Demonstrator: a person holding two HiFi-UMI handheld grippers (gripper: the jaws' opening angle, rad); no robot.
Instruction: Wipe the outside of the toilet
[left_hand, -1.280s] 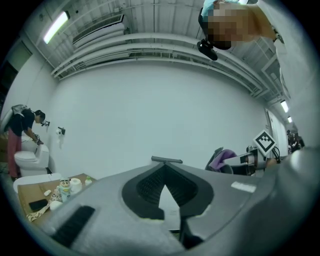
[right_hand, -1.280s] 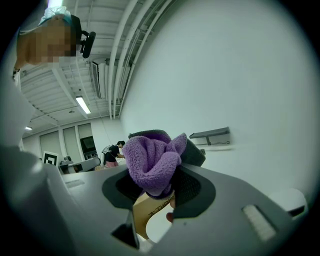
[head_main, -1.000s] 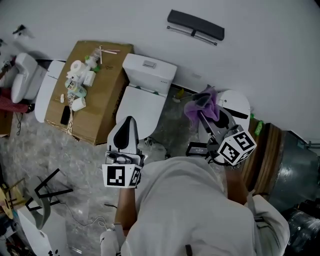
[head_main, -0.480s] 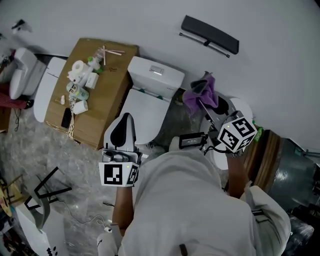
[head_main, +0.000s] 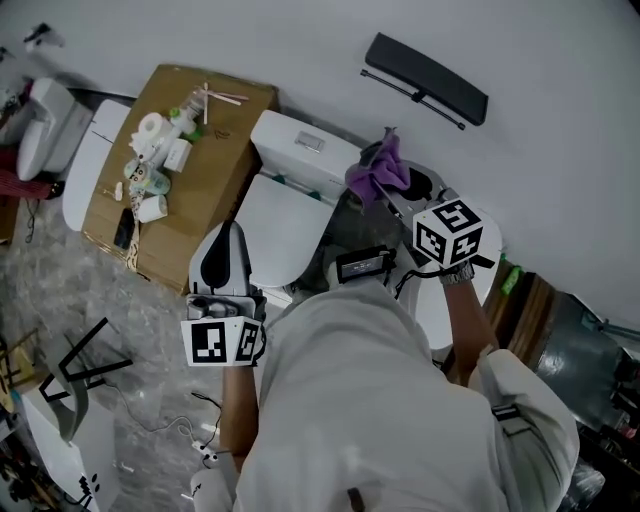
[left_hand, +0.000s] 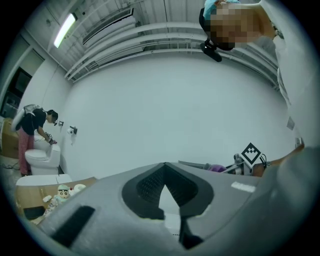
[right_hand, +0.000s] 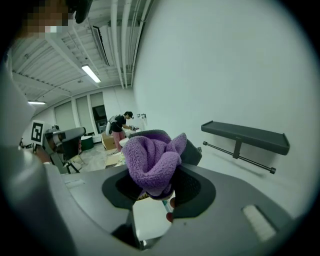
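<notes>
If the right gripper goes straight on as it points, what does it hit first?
Probably the wall. The right gripper, shut on the cloth, shows bare wall straight beyond it in its own view. In the head view its line also crosses the toilet tank, but the height there is unclear.

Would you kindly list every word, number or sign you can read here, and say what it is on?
No text here can be read.
Left cube and right cube: black-and-white square patterns only, no letters or numbers.
Packages on the box: printed, but too small to read.
</notes>
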